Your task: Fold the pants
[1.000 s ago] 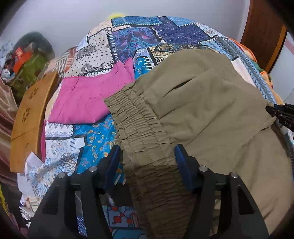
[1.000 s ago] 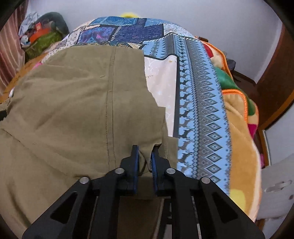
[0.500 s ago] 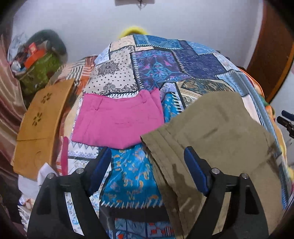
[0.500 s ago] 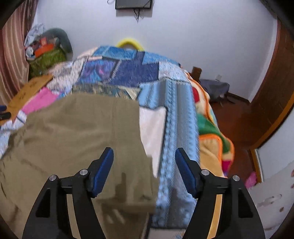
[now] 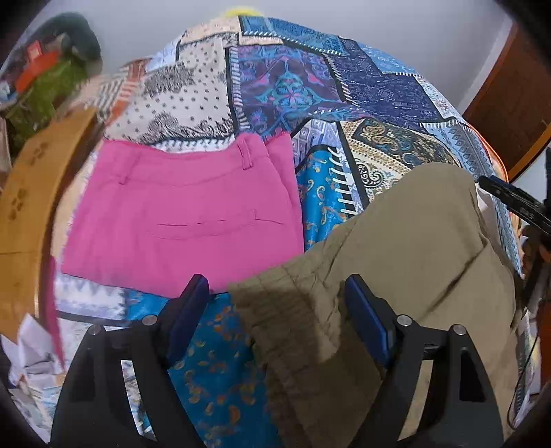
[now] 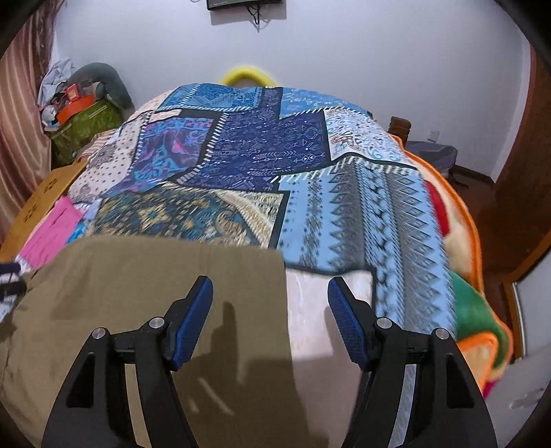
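Both claws gape, empty: left gripper [image 5: 275, 303], right gripper [image 6: 270, 298]. Olive pants [image 5: 406, 248] lie flat, waistband seemingly toward eight o'clock.

A white wall [image 6: 344, 51] rises behind the patchwork-covered bed [image 6: 268, 138], with a striped curtain [image 6: 17, 120] at left and brown wooden floor [image 6: 471, 179] at right.

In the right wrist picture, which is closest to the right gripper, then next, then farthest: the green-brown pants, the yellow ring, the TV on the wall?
1. Green-brown pants: just under its left finger.
2. Yellow ring: behind the bed's far end.
3. TV: high on the back wall.
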